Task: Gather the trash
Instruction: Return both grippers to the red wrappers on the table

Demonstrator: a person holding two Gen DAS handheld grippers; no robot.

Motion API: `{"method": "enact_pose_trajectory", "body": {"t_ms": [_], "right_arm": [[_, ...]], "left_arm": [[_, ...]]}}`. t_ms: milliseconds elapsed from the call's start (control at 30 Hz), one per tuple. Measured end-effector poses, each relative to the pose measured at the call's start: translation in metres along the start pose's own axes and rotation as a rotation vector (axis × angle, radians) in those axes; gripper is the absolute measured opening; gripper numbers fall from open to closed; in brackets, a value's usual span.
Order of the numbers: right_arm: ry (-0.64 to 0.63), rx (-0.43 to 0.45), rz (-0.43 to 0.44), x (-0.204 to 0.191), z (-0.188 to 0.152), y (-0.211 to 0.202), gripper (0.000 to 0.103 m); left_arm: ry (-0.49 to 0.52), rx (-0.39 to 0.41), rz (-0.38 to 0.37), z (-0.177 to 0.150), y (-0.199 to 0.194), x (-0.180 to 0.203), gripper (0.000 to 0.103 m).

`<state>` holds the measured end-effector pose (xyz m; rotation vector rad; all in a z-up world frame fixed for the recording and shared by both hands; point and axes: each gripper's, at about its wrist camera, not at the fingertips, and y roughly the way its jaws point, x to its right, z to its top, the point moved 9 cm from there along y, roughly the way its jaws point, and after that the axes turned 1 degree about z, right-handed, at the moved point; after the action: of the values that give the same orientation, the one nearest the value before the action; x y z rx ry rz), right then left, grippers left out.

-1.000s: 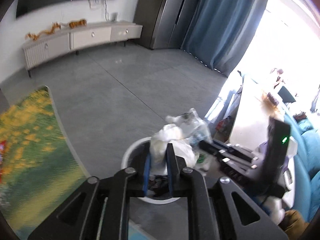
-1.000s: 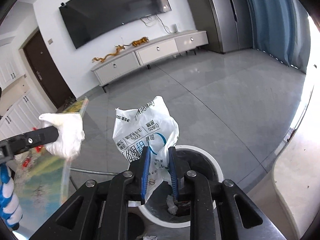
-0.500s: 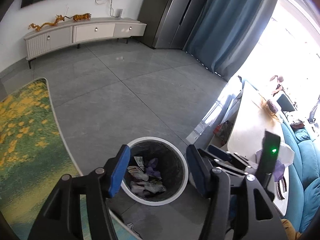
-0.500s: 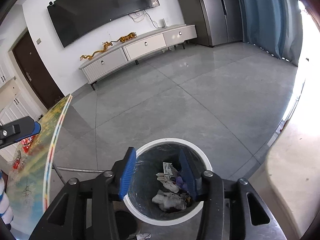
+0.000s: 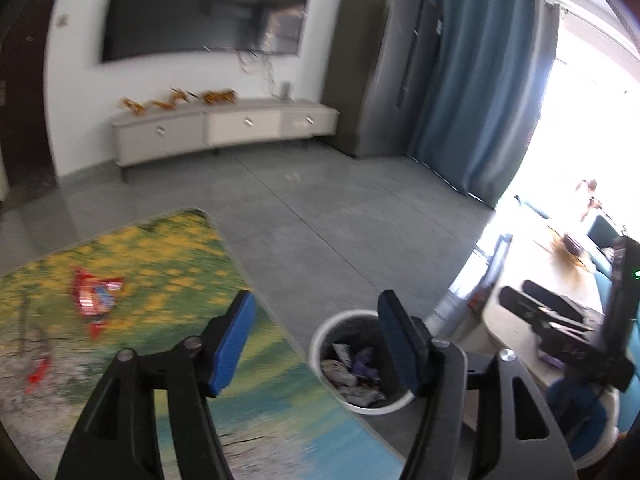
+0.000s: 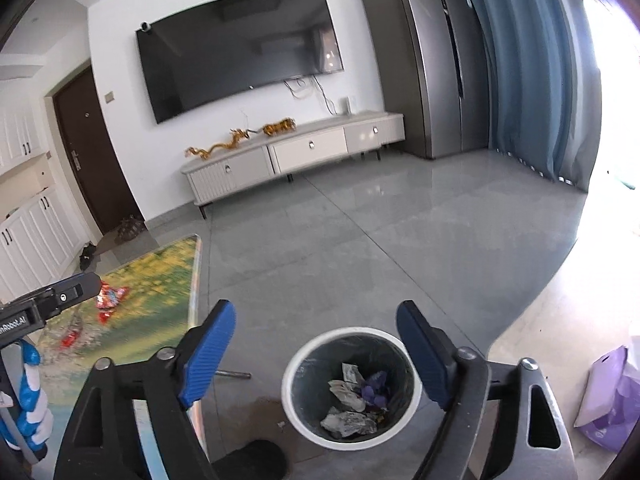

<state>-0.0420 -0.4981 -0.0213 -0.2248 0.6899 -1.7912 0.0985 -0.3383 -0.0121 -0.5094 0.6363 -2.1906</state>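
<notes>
Both grippers, left gripper [image 5: 314, 344] and right gripper [image 6: 316, 354], have just been opening; their jaws stand spread and empty. The white round plastic bin [image 6: 294, 408] of crumpled trash sits lower centre between the right jaws, by the left's right jaw. Only the left view shows the right gripper; both show the red wrapper [image 5: 96, 294] on the desk [image 5: 160, 264].

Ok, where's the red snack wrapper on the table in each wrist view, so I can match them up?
Left wrist: the red snack wrapper lies left of centre on the floral table, left of the left gripper.
Right wrist: the wrapper lies at the far left on the table.
Shared landmark: the white-rimmed trash bin on the floor.
</notes>
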Motion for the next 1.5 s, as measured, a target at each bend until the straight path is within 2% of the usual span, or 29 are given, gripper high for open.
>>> {"method": "enact_pose_trajectory", "body": {"t_ms": [300, 500, 733, 1033, 1367, 1500], "right_arm": [[-0.074, 0.084, 0.048, -0.082, 0.022, -0.036, 0.102], [-0.146, 0.097, 0.097, -0.137, 0.027, -0.043, 0.103], [-0.193, 0.116, 0.121, -0.187, 0.025, -0.042, 0.103], [-0.248, 0.102, 0.129, -0.232, 0.011, -0.036, 0.103], [-0.263, 0.106, 0.162, -0.269, 0.008, -0.03, 0.103], [-0.28, 0.086, 0.181, -0.284, 0.004, -0.021, 0.103]], "left_arm": [[-0.032, 0.149, 0.19, 0.011, -0.082, -0.067, 0.066], [-0.06, 0.233, 0.295, 0.009, -0.134, -0.107, 0.066], [-0.117, 0.283, 0.394, -0.002, -0.177, -0.154, 0.066], [-0.184, 0.321, 0.449, -0.023, -0.212, -0.203, 0.066], [-0.244, 0.341, 0.483, -0.041, -0.23, -0.241, 0.066], [-0.259, 0.318, 0.502, -0.053, -0.228, -0.259, 0.066]]}}
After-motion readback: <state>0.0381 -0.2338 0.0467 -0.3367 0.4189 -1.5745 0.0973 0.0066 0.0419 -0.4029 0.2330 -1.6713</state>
